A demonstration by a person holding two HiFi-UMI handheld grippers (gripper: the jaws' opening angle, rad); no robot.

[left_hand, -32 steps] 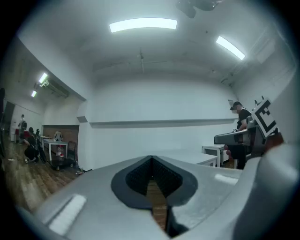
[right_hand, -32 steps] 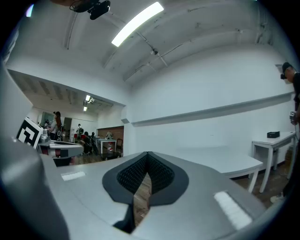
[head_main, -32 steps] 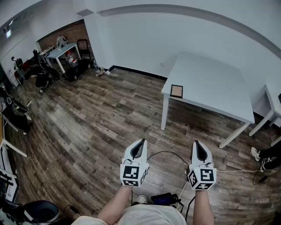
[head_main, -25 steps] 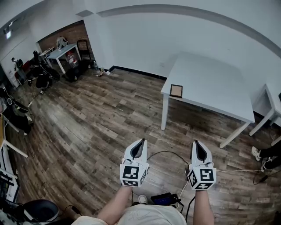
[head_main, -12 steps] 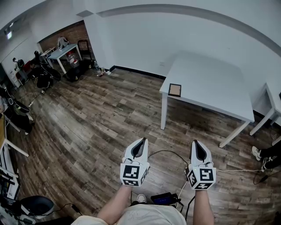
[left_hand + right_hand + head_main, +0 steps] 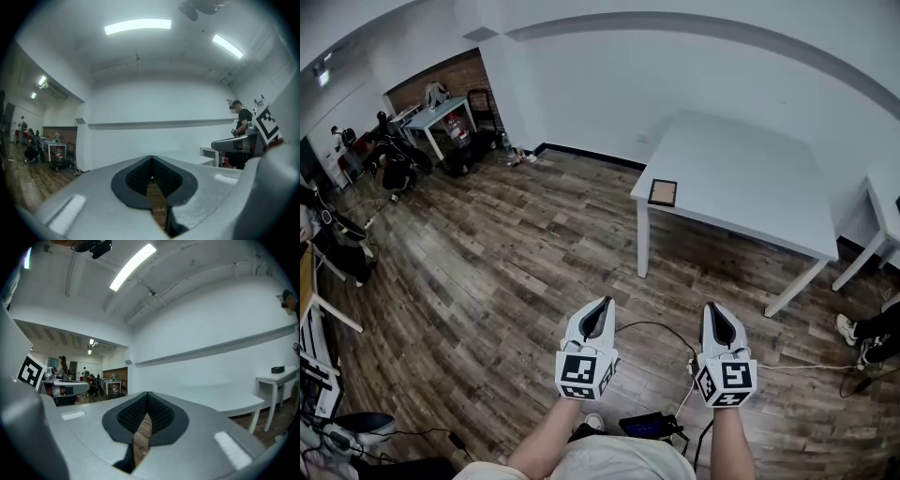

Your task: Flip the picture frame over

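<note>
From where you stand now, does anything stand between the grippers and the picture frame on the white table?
Nothing visible does. Only bare wood floor separates the left gripper and right gripper from the table, and the picture frame lies alone at its near corner. A cable lies on the floor.

Bright even light from ceiling strip lights, soft shadows, strong fisheye bending — dark vignetted corners, sharp focus.

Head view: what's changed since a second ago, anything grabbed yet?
The table and the frame on its corner have drifted slightly left in the picture, so the person seems to be shifting. Nothing was taken hold of or let go. The left gripper and right gripper remain shut, empty, well short of the frame, which lies untouched.
</note>
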